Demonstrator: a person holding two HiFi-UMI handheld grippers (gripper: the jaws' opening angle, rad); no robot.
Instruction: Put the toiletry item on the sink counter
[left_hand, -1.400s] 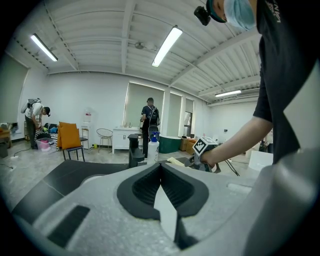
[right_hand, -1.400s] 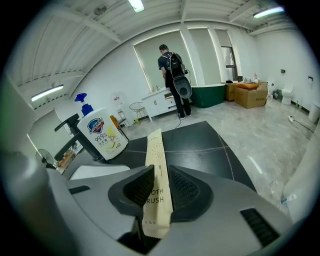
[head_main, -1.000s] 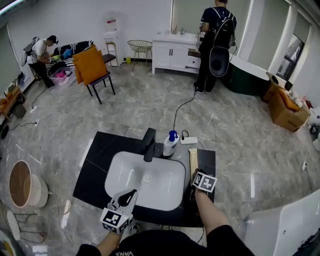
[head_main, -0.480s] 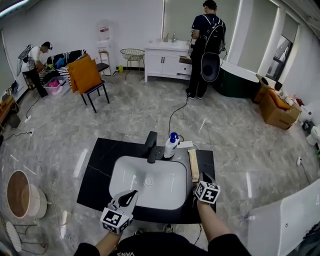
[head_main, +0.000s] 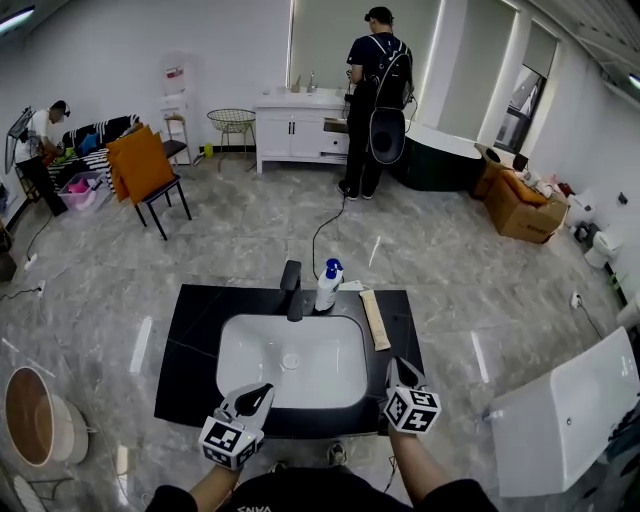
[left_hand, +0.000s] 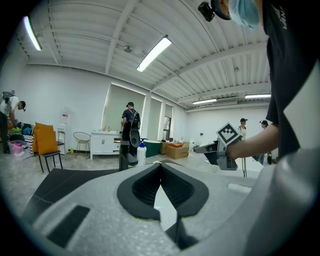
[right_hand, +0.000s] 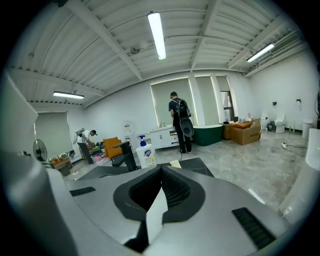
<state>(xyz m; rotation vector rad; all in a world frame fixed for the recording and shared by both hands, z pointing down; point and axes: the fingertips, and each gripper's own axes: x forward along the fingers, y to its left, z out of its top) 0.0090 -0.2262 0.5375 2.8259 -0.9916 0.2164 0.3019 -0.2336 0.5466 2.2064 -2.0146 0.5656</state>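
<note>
A long tan toiletry box (head_main: 374, 318) lies flat on the black sink counter (head_main: 190, 340), to the right of the white basin (head_main: 292, 360). Behind the basin stand a black faucet (head_main: 291, 290) and a blue-capped pump bottle (head_main: 327, 286). My right gripper (head_main: 394, 370) hovers over the counter's front right corner, a little nearer me than the box, shut and empty. My left gripper (head_main: 256, 396) hangs at the basin's front edge, shut with nothing in it. In the right gripper view, the bottle (right_hand: 145, 153) and the box's tip (right_hand: 175, 163) show beyond the closed jaws.
A person with a backpack (head_main: 372, 90) stands at a white vanity far back. An orange chair (head_main: 140, 165) and another person (head_main: 38, 135) are at the back left. A white panel (head_main: 560, 415) leans at my right, and a round basket (head_main: 35, 415) is on the floor at left.
My right gripper let go of the tan box, closed its jaws and drew back toward the counter's front edge. The box stays on the counter. The left gripper has barely moved.
</note>
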